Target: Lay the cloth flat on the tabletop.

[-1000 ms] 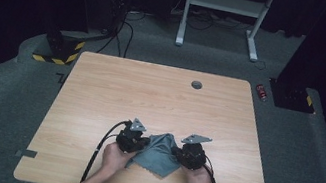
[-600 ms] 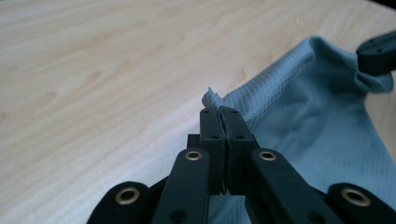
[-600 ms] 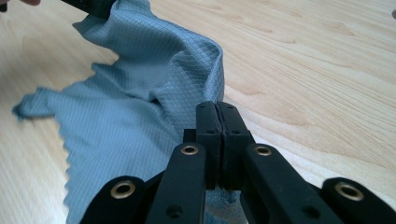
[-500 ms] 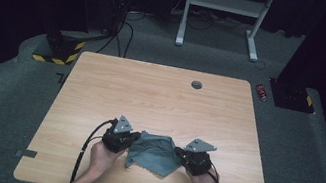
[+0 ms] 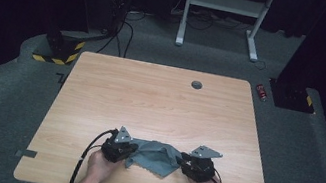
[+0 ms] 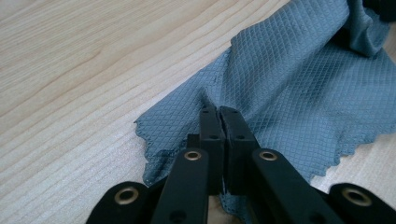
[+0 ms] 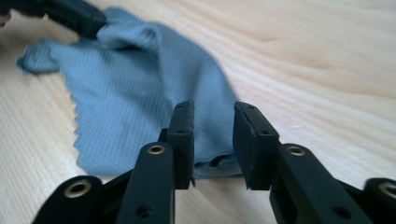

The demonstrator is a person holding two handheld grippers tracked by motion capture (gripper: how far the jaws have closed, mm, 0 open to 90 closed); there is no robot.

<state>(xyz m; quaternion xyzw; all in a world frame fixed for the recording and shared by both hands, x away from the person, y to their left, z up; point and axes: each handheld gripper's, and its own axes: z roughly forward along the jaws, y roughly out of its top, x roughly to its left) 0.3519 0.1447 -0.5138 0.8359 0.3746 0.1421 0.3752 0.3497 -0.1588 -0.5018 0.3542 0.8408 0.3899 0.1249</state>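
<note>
Dark surroundings close in on your pale wood worktop [image 5: 158, 106], which stands on grey carpet [image 5: 5, 109]. Beyond the worktop's far edge you have a white metal frame [image 5: 221, 10], a tangle of black cables [image 5: 122, 23] and a block with yellow-and-black striping [image 5: 59, 50]; a small red object [image 5: 263, 92] lies on the carpet off its far right corner. A round grommet [image 5: 196, 85] sits in the worktop near the far edge.

Your grey-blue cloth [image 5: 154, 155] lies rumpled on the worktop close to the near edge, between your two hands. Its weave is a fine diamond pattern and its edges are pinked.

Your left gripper [image 5: 126, 152] is at the cloth's left end, fingers [image 6: 211, 126] clenched on a pinch of the fabric, which puckers up just ahead of the tips. Your right gripper [image 5: 183, 160] is at the cloth's right end. Its fingers [image 7: 183, 126] have just been opening and now stand apart, released, with the cloth's edge lying low in the gap between them and neither pad pressing on it.
</note>
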